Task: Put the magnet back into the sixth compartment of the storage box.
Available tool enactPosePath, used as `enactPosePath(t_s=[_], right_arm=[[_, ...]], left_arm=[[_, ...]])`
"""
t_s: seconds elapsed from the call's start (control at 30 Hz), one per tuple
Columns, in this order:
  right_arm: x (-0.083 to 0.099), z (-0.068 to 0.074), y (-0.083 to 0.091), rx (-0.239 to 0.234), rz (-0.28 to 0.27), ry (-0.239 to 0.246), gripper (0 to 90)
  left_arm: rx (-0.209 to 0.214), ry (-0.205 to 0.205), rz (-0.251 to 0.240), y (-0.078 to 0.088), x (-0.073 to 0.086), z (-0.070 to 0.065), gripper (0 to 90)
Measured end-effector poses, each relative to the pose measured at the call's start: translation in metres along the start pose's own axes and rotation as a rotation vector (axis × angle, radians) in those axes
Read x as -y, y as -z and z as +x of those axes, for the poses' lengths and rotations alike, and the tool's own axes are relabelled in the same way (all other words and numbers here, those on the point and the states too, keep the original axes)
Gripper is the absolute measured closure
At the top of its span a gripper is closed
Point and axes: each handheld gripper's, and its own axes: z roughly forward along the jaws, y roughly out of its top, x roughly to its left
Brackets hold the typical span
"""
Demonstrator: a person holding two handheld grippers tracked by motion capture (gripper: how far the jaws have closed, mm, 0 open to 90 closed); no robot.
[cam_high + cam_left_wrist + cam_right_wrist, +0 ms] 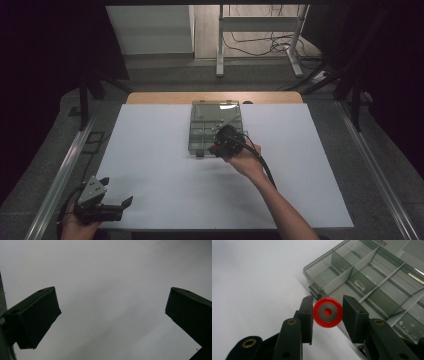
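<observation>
A clear grey compartment box (pixel 216 125) with its lid swung open lies at the middle far side of the white table (pixel 165 180). My right gripper (pixel 327 313) is shut on a red wheel (pixel 327 312) with a grey hub, and holds it just above the box's near edge (pixel 324 293). In the high view the right gripper (pixel 218 148) sits at the box's near right corner. My left gripper (pixel 117 192) rests at the table's near left corner, jaws wide open, with nothing but bare white surface between its fingers (pixel 35 317).
The box has several compartments (pixel 362 272) divided by thin walls. A wooden strip (pixel 215 97) borders the table's far edge. Metal rails (pixel 60 175) run along both sides. A stand and cables (pixel 260 45) sit on the floor beyond.
</observation>
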Motion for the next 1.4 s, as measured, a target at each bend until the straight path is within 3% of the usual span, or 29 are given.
enactPosePath(t_s=[1.4], right_arm=[[-0.028,-0.013,-0.023,0.040,0.006,-0.010,62.3]], left_arm=[[0.001,0.003,-0.007,0.000,0.000,0.000,0.0]])
